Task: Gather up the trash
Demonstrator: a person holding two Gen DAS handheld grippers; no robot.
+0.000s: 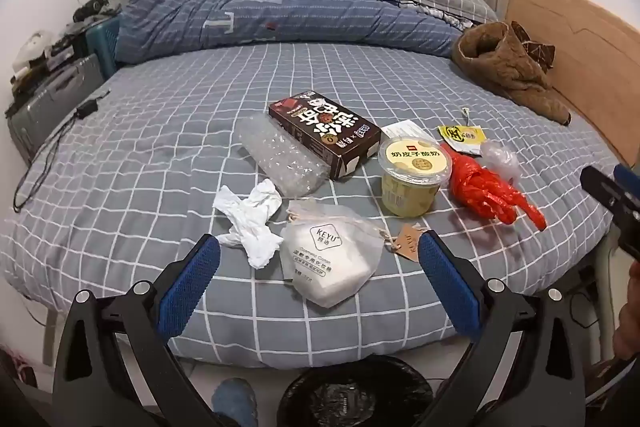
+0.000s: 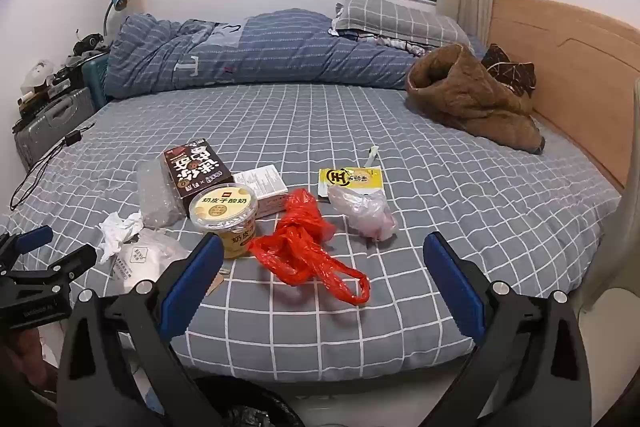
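Note:
Trash lies on the grey checked bed [image 1: 160, 155]. In the left wrist view: a white cotton-pad pouch [image 1: 332, 263], crumpled tissue [image 1: 250, 219], bubble wrap [image 1: 280, 159], a brown snack box [image 1: 324, 131], a yellow yogurt cup [image 1: 412, 175], a red plastic bag [image 1: 488, 191], a clear bag [image 1: 500, 157] and a yellow packet [image 1: 462, 139]. My left gripper [image 1: 318, 283] is open and empty, hovering over the pouch. My right gripper [image 2: 323, 279] is open and empty above the red bag [image 2: 308, 243], with the yogurt cup [image 2: 226, 215] by its left finger.
A black-lined trash bin [image 1: 356, 395] stands on the floor below the bed's near edge. A brown garment [image 2: 468, 99], a folded blue duvet [image 2: 260, 47] and a pillow [image 2: 396, 15] lie at the back. A wooden headboard [image 2: 568, 67] is on the right. Suitcases [image 1: 52, 99] stand left.

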